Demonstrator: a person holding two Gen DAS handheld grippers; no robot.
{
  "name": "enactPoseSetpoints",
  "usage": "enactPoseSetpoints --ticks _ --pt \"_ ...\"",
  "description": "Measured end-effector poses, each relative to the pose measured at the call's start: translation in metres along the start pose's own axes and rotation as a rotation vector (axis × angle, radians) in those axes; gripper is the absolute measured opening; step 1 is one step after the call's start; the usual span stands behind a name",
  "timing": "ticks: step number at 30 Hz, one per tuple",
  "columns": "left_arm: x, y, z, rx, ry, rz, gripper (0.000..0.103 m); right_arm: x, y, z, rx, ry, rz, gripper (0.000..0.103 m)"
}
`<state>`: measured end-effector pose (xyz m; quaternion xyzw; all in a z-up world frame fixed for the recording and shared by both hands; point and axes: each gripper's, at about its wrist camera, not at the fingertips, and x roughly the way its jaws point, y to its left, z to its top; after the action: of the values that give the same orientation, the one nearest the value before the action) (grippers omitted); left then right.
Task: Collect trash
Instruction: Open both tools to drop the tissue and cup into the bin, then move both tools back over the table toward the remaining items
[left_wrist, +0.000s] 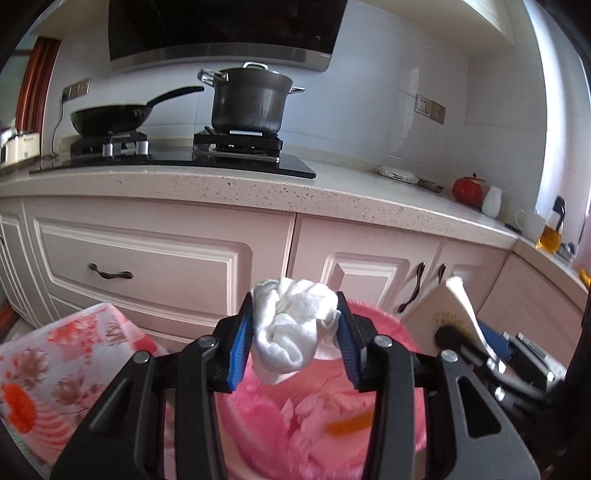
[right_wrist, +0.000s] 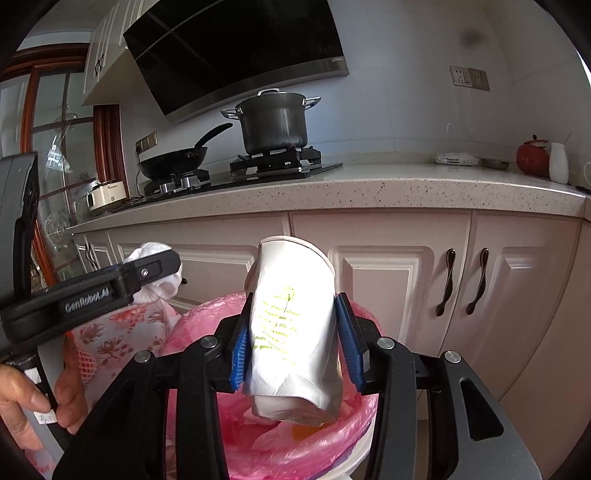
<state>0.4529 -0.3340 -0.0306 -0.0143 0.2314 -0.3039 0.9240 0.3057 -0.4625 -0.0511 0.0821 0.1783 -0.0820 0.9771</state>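
My left gripper (left_wrist: 295, 332) is clamped on a crumpled white tissue (left_wrist: 291, 325), hanging over the pink-lined trash bin (left_wrist: 391, 332). My right gripper (right_wrist: 295, 339) squeezes a crushed paper cup (right_wrist: 293, 332) above the same bin.

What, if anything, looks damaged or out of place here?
Only the paper cup in the right gripper: it is crushed and creased, tilted over the pink-lined bin. The counter shows nothing spilled.

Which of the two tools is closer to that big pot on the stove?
Neither clearly. Both hang over the pink-lined bin, well in front of the pot. The left tool grips a crumpled tissue; the right tool grips a paper cup.
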Motion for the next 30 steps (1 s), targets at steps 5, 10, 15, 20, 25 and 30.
enactPoseSetpoints --ticks 5,10,15,20,25,30 --pt "0.023 0.0 0.006 0.015 0.001 0.0 0.063 0.02 -0.006 -0.008 0.005 0.013 0.013 0.057" --pt "0.021 0.008 0.004 0.028 -0.008 0.04 0.07 0.018 -0.009 -0.013 0.02 0.011 0.0 0.068" --pt "-0.007 0.014 -0.005 0.058 -0.024 0.089 0.082 -0.006 -0.005 -0.017 0.029 0.006 0.013 0.068" --pt "-0.061 0.015 -0.017 0.092 -0.071 0.161 0.096 -0.044 0.016 -0.016 -0.004 -0.005 0.02 0.069" --pt "-0.141 0.02 -0.043 0.126 -0.109 0.24 0.098 -0.085 0.047 -0.015 -0.021 -0.013 0.045 0.076" --pt "-0.215 0.04 -0.075 0.114 -0.107 0.328 0.098 -0.128 0.089 -0.025 -0.041 -0.011 0.091 0.083"
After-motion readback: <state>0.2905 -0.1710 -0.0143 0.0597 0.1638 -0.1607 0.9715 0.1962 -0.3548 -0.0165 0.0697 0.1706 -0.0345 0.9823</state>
